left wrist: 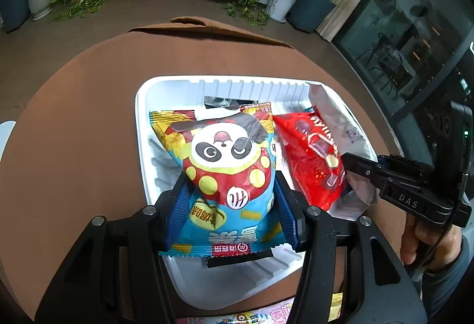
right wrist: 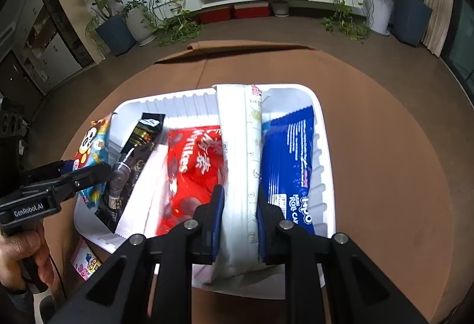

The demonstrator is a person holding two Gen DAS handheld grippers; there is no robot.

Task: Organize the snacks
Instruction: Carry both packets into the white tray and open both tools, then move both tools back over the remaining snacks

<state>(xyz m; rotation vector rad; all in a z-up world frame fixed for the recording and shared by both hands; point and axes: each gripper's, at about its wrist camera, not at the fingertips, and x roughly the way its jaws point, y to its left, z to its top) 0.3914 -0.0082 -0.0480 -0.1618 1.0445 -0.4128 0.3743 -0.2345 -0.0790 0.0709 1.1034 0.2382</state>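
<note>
Both tongs clamped — left tongs [left wrist: 229, 199] on the puffy panda bag [left wrist: 225, 164], right tongs [right wrist: 238, 211] on the soft white packet [right wrist: 240, 170] — light, crushable, so mid-body grips suit.

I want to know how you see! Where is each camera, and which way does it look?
Left wrist: sits on the left gripper, looks along its fingers at the panda bag over the white tray; right gripper shows.
Right wrist: on the right gripper, facing the white packet; left gripper shows.
Shared: tray, red bag.

Pink snack packet [left wrist: 237, 318] cut off below
</note>
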